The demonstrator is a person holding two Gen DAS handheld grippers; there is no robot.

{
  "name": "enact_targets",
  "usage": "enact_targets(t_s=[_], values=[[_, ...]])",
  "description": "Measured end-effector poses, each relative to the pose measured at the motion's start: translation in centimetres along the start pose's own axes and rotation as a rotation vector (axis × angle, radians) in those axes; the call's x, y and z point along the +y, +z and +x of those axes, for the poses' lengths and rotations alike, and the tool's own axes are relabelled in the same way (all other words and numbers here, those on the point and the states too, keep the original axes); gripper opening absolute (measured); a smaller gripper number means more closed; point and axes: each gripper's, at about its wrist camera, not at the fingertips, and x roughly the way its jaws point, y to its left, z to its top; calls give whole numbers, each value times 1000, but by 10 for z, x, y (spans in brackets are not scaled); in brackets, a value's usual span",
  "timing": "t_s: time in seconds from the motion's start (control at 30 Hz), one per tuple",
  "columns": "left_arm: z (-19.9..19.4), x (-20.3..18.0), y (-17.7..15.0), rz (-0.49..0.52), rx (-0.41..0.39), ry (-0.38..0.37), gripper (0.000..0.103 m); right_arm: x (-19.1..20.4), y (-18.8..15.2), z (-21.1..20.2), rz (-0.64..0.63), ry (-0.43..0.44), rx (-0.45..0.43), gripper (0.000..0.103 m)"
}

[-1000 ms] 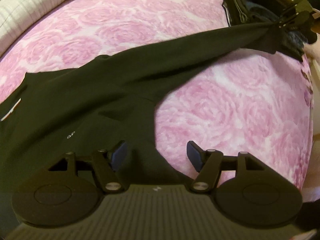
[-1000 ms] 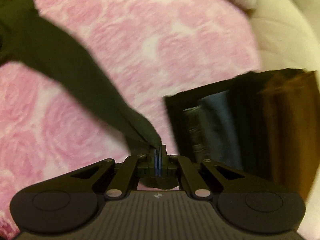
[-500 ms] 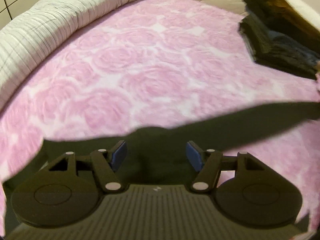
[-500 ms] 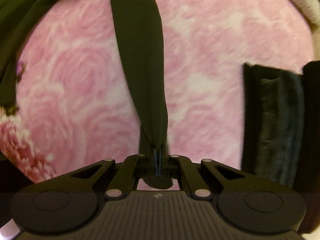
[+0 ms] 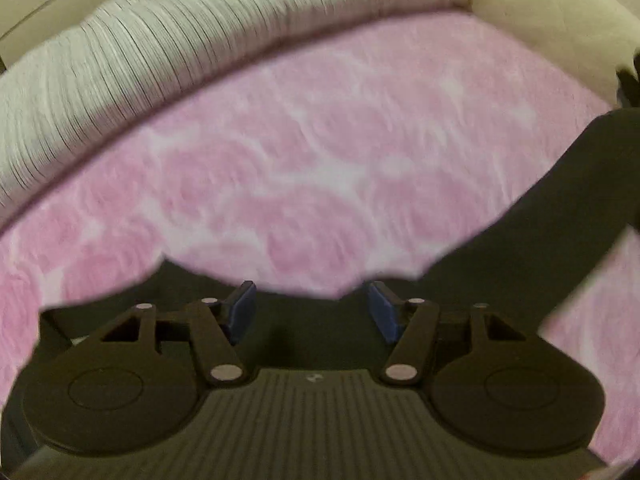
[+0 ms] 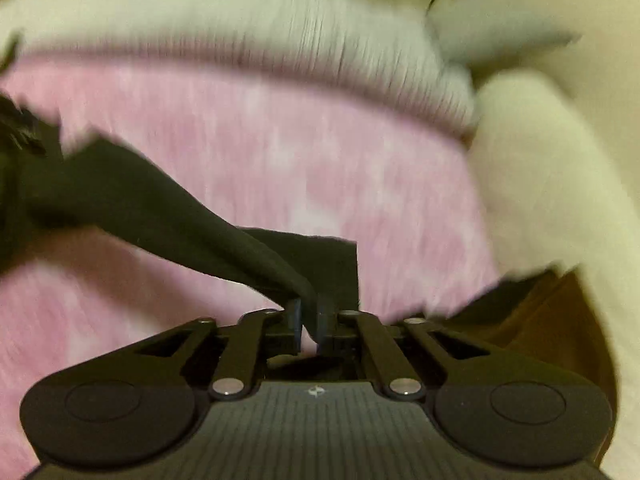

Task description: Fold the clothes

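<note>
A black long-sleeved garment (image 5: 316, 332) lies on the pink blanket under my left gripper (image 5: 310, 292). Its blue pads (image 5: 242, 308) stand apart above the cloth's far edge and are closing, touching nothing I can see. One sleeve (image 5: 560, 220) runs up to the right edge. In the right wrist view that sleeve (image 6: 160, 208) stretches in from the left, and its cuff end (image 6: 332, 264) passes between the jaws of my right gripper (image 6: 310, 310). These jaws are opening, with a narrow gap showing and the cloth still between them.
A pink rose-patterned blanket (image 5: 320, 160) covers the bed. A grey-white striped rolled duvet (image 5: 160, 60) lies along its far side, with cream bedding (image 6: 540, 160) to the right. Folded dark and brown clothes (image 6: 520, 320) are stacked near the right gripper.
The right gripper has swung the sleeve across the blanket, and its shut jaws have parted slightly. The left view has tipped up toward the duvet, and the garment now fills only its bottom.
</note>
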Motion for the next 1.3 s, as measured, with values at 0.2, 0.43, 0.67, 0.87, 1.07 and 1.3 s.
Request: enact_targets(t_s=[0.2,0.43,0.67,0.87,1.07,1.3], values=[[5,-30,-39,60,69,-25,59,15,-27,22,73,60,72,51],[9,-42,-35,124,59,-49,59,43,-44,38,90,203,193,72],[22,-43,-33,149,59,-66,59,74,-7,50,-420,51,174,72],[20,-47,-46,126,45,-84,59,91,9,94,-751,218,226,60],[18,-41,-65,82,63,-90,59,95,20,137,-628,338,289,17],[13,-38,-74,58,61,-114,59,14,64,123,-74,237,243,25]])
